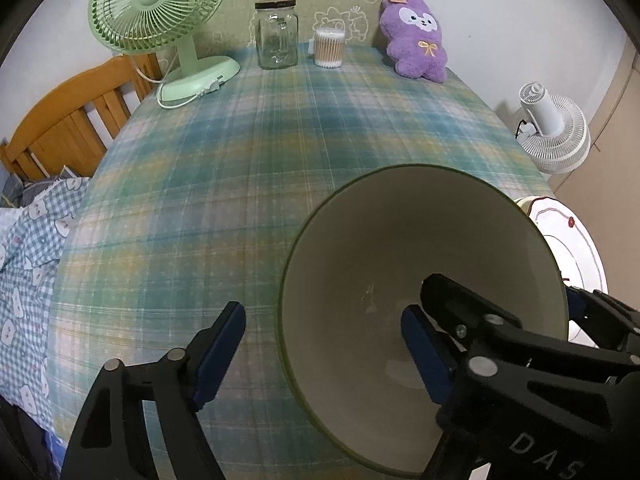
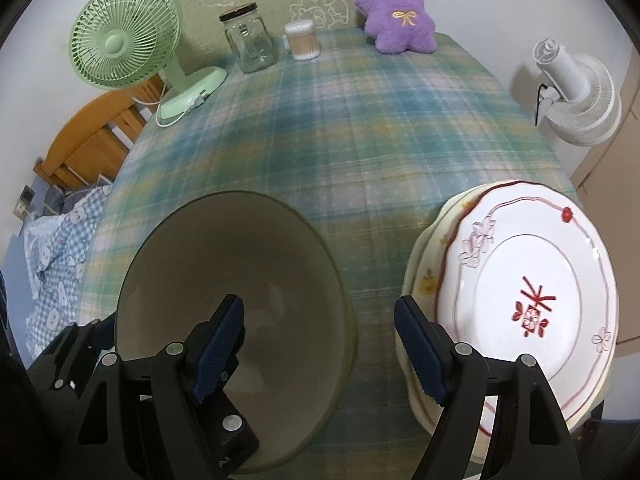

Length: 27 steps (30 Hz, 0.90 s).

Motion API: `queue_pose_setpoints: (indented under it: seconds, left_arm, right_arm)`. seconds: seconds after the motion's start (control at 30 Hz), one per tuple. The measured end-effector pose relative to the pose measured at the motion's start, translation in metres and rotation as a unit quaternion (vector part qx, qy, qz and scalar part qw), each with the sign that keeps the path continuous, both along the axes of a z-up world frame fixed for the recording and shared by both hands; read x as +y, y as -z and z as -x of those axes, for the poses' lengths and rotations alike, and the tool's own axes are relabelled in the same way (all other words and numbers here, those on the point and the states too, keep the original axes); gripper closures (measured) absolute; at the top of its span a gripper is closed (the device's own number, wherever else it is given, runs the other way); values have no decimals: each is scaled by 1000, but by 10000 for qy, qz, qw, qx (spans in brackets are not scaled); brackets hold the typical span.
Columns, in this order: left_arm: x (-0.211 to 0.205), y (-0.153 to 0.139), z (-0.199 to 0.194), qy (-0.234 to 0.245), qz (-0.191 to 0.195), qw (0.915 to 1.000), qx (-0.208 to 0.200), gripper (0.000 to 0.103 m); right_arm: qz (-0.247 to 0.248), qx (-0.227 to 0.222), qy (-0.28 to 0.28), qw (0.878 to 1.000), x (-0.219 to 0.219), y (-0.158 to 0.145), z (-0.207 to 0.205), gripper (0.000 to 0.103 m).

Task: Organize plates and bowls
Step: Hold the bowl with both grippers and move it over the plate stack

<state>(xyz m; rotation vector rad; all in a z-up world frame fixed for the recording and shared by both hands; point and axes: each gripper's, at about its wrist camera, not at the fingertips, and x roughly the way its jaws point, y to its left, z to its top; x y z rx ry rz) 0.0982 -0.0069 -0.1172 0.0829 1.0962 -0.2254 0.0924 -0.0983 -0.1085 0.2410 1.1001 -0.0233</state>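
- A table covered with a blue-green plaid cloth (image 1: pixel 280 152) is seen from both wrist views.
- Along the far edge are set a green desk fan (image 1: pixel 160 20), a lidded glass jar (image 1: pixel 277 36), a tub of cotton swabs (image 1: pixel 329 48) and a purple plush toy (image 1: pixel 416 40), against a patterned green backing.
- A wooden bed frame (image 1: pixel 60 128) with checked bedding (image 1: pixel 28 248) is noted left of the table; a white fan (image 2: pixel 576 92) stands to its right.
- A cream bowl (image 1: pixel 420 280) rests upright on the cloth near the front; stacked plates (image 2: pixel 528 292) lie just right of it, at the table's front right corner.
- Left gripper (image 1: pixel 324 356): jaws wide, straddling the bowl's left rim, one finger inside, one outside; no pad contact is visible.
- Right gripper (image 2: pixel 320 352): jaws wide, nothing held; left finger over the bowl, right finger at the plates' edge.
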Motion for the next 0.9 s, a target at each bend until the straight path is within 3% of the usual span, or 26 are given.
queue_pose_setpoints:
  seconds: [0.17, 0.73, 0.9]
  left_arm:
    - [-1, 4, -2, 6, -14, 9998, 189, 32]
    - [-5, 5, -6, 85, -86, 9998, 140, 32]
    - [-7, 3, -7, 233, 8, 9995, 235, 44]
  right_arm:
    - [-140, 110, -61, 9998, 6, 7, -3, 30]
    - [-151, 136, 156, 9997, 4, 15, -13, 34]
    - [-105, 175, 132, 9997, 5, 14, -14, 34]
